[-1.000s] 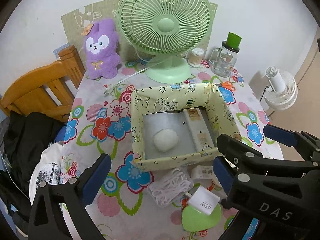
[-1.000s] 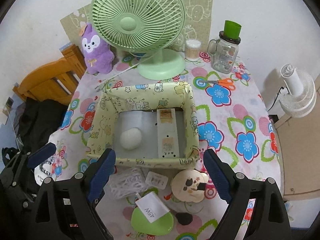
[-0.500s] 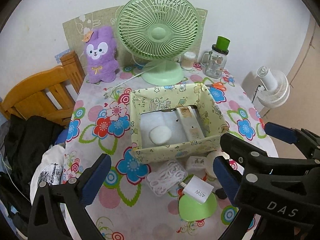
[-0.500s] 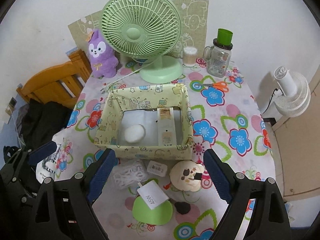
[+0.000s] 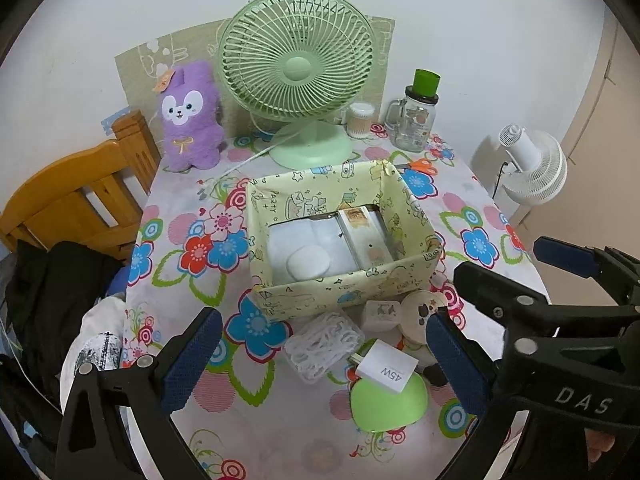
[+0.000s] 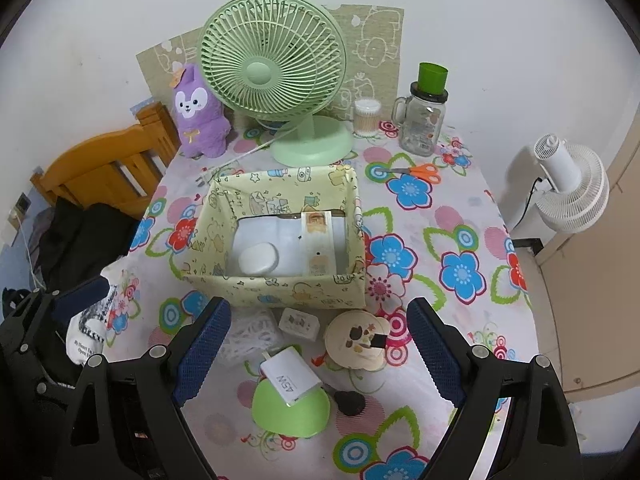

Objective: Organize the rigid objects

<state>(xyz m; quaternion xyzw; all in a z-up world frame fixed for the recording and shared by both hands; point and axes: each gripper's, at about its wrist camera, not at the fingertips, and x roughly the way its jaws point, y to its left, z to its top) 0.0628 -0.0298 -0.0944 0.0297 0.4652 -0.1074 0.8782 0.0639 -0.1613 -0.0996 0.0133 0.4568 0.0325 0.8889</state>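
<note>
Both spread, empty hand-held grippers (image 5: 320,354) (image 6: 318,350) have drawn back from the pale-yellow cartoon-printed box (image 6: 280,286).

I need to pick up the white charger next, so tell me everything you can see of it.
The white charger is a flat, glossy plastic block, printed "45W" on its top face, with metal plug prongs at its far-left end. It lies tilted, its near end resting on the green dome-shaped object, in front of the yellow box. Nothing grips it.
</note>
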